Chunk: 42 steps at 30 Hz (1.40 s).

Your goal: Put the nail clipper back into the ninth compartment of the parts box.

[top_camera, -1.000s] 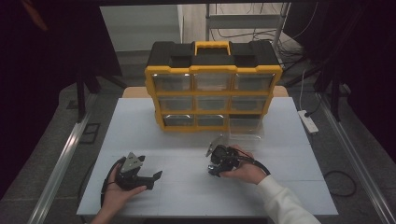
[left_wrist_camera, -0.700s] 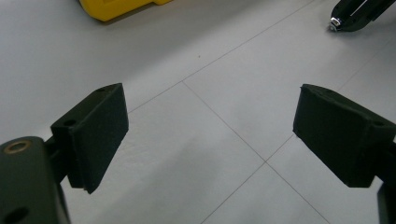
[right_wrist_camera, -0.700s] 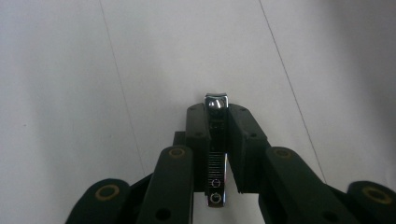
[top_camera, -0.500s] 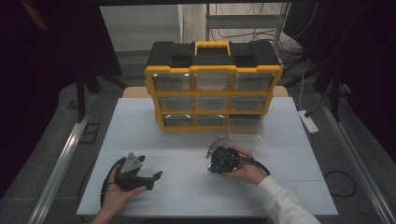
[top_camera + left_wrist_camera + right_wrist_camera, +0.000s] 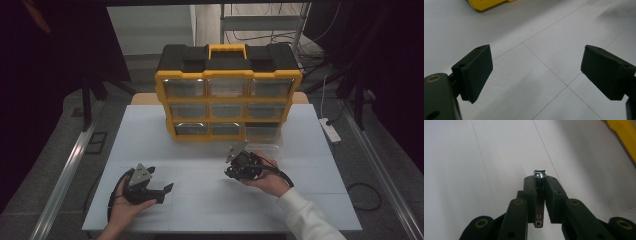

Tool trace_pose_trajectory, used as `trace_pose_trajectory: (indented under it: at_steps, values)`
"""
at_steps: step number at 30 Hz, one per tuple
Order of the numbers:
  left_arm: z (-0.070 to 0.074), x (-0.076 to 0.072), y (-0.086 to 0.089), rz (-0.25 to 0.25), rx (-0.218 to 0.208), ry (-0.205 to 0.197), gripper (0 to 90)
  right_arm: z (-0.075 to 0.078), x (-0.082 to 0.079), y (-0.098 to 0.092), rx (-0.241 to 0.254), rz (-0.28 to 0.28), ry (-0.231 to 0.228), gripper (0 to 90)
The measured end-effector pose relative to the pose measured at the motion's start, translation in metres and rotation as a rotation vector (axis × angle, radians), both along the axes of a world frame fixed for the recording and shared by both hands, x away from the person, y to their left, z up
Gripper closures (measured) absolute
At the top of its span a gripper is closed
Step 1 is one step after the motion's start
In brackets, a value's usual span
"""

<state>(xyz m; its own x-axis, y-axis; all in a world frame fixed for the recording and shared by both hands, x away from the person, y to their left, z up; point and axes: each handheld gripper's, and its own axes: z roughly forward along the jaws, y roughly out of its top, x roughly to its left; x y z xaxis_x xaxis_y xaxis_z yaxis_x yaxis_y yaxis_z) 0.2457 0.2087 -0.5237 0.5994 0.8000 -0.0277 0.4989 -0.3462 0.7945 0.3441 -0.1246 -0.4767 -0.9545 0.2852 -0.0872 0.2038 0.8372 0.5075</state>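
You are holding a small shiny metal part (image 5: 539, 174) in your right gripper (image 5: 539, 182), its fingers clenched on it so only the tip is poking out, low over the desk (image 5: 200, 150) just in front of the yellow drawer organizer (image 5: 228, 92). By the look of it, the pickup is done and the placing is still to come. Your left gripper (image 5: 536, 72) is resting near the desk's front edge, fingers spread wide and gripping nothing.

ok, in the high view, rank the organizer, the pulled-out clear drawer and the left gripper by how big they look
1. Organizer, by far the largest.
2. Clear drawer and left gripper look about alike; the gripper sits nearer the camera and the drawer's edges are faint, so I won't rank those two.
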Motion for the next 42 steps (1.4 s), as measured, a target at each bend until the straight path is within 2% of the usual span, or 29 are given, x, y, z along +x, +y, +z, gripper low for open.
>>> trace_pose_trajectory:
  at_steps: [7, 26, 27, 28, 36, 42]
  values:
    - [0.000, 0.000, 0.000, 0.001, -0.004, -0.002, 11.4, 0.009, -0.002, -0.003, 0.032, -0.016, -0.018, 78.9]
    - [0.000, 0.000, 0.001, 0.002, -0.006, -0.004, 11.4, 0.042, -0.008, -0.013, 0.160, -0.072, -0.076, 78.9]
    - [0.000, 0.000, 0.001, 0.004, -0.009, -0.005, 11.4, 0.047, -0.009, -0.015, 0.179, -0.082, -0.088, 79.0]
    - [0.000, 0.000, 0.001, 0.003, -0.009, -0.005, 11.4, 0.055, -0.010, -0.019, 0.223, -0.093, -0.091, 79.0]
    - [0.000, 0.000, 0.000, 0.005, -0.009, -0.004, 11.4, 0.071, -0.014, -0.026, 0.270, -0.114, -0.120, 78.9]
    - [0.000, 0.000, 0.000, 0.004, -0.009, -0.004, 11.4, 0.073, -0.014, -0.028, 0.285, -0.130, -0.133, 78.9]
